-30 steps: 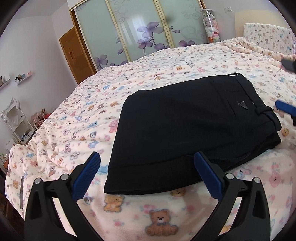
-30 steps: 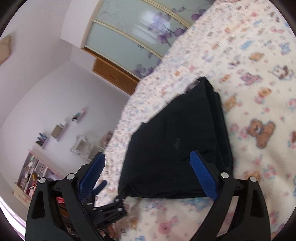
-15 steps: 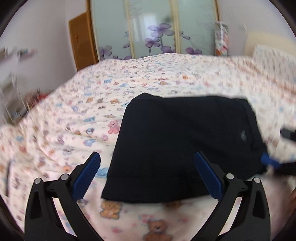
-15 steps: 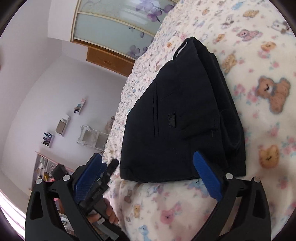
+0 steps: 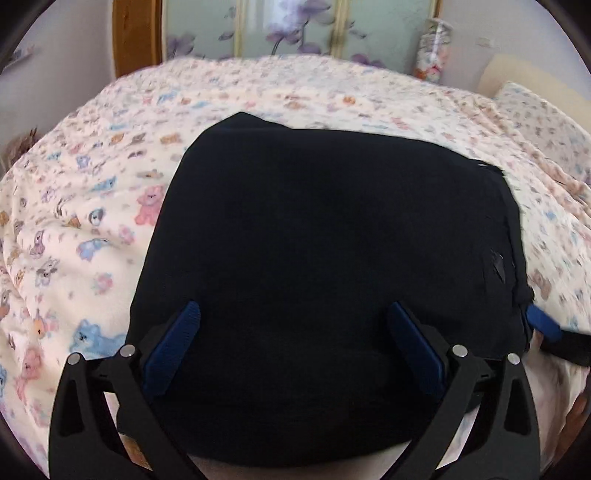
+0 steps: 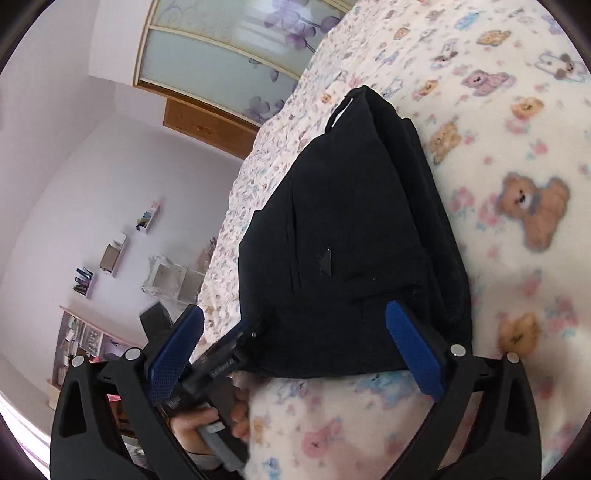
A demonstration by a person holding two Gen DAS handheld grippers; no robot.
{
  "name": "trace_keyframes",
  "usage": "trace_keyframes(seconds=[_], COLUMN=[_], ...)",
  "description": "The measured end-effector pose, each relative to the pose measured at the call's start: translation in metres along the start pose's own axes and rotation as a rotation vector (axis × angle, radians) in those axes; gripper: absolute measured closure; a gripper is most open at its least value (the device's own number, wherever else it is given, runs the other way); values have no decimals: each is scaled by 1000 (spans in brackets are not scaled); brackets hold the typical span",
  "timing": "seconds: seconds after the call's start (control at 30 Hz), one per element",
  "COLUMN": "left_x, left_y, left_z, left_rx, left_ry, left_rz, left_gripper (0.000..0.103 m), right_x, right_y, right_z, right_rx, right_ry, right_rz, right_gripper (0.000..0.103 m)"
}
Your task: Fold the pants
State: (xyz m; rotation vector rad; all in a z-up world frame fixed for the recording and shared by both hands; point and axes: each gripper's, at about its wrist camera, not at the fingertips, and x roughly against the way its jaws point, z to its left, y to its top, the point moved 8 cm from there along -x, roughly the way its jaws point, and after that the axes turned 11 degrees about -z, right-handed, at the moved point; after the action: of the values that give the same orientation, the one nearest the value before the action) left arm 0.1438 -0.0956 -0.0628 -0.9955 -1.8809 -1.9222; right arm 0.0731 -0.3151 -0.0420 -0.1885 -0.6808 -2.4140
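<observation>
Pants [image 5: 325, 236], black and already folded into a thick rectangular stack, lie flat on the bed [image 5: 92, 206] with its cream blanket printed in teddy bears. Left gripper [image 5: 295, 343] hangs low over the near edge of the stack, pointing steeply down, blue pads [image 5: 173, 347] spread wide with dark cloth filling the gap between them — pads not pressing on anything, and whether the fingertips touch the fabric cannot be told. Picture is motion-blurred here. Right gripper [image 6: 295, 347] is also spread wide, nothing pinched; it sits at the corner of the stack, one pad [image 6: 413, 350] over the black fabric near the waistband end, the other off the cloth. From the right wrist view the pants [image 6: 351, 240] show a back pocket seam, a small triangular tab [image 6: 325, 260] and a belt loop at the far end; layered edges run along the right side. In that same view the left gripper [image 6: 236, 350] reaches in at the lower left edge of the stack, gripped by a hand [image 6: 207, 424] around its handle. From the left wrist view one blue pad of the right gripper [image 5: 543, 325] pokes in just beside the right edge of the pants. Behind the bed — a wardrobe [image 5: 295, 33] with frosted doors and purple flowers, a wooden door [image 5: 136, 37], wall shelves [image 6: 114, 251] on a lilac wall.
</observation>
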Motion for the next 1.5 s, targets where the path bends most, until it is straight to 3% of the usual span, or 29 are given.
trace_keyframes(seconds=[0.1, 0.13, 0.23, 0.27, 0.33, 0.4, 0.47, 0.53, 0.63, 0.8, 0.93, 1.03, 1.13, 1.17, 1.3, 1.37, 1.4, 1.43, 1.5], left_x=[11, 19, 38, 37, 14, 16, 31, 44, 33, -14, -42, -68, -87, -93, -103, -107, -110, -114, -124], left_y=[-2, 2, 15, 16, 1, -1, 10, 37, 77, 122, 146, 157, 162, 162, 164, 160, 155, 151, 142], left_z=[3, 6, 14, 17, 17, 10, 7, 15, 36, 65, 68, 64, 52, 46, 28, 19, 15, 13, 19], left_rx=[1, 33, 136, 141, 90, -23, -73, -76, -60, 115, 228, 195, 145, 122, 5, -32, -43, -51, -70], left_ry=[-59, -110, -241, -233, -177, -148, -185, -200, -157, -201, -260, -220, -215, -217, -236, -271, -302, -311, -249], left_rz=[-26, -57, -163, -168, -34, -27, -62, -129, -135, 4, 21, 37, 65, 78, 95, 126, 166, 202, 267], left_gripper=[2, 2, 2, 2, 2, 2, 2, 2, 2, 2, 2, 2, 2, 2, 2, 4, 11, 27, 47], right_x=[4, 7, 8, 3, -19, -18, -11, 5, 13, -16, -48, -76, -77, -75, -60, -61, -62, -60, -63], right_y=[1, 3, 13, 14, 4, 2, 15, 45, 91, 120, 122, 121, 111, 108, 108, 109, 110, 110, 111], right_z=[5, 12, 42, 42, 16, 13, 28, 43, 35, -13, -30, -31, -38, -39, -38, -40, -41, -42, -42], right_rx=[12, 17, 45, 50, 44, 23, 33, 104, 129, 101, 98, 151, 286, 292, 253, 245, 232, 225, 218], right_ry=[11, 31, 179, 169, -9, -10, 9, 28, -31, -154, -172, -220, -309, -296, -266, -268, -267, -265, -263], right_rz=[-11, -21, -29, -26, 44, 43, 43, -67, -175, -171, -122, -101, -78, -76, -88, -89, -88, -87, -87], right_gripper=[3, 2, 2, 1, 1, 1, 1, 1, 1, 15, 21, 21, 58, 62, 63, 63, 63, 63, 63])
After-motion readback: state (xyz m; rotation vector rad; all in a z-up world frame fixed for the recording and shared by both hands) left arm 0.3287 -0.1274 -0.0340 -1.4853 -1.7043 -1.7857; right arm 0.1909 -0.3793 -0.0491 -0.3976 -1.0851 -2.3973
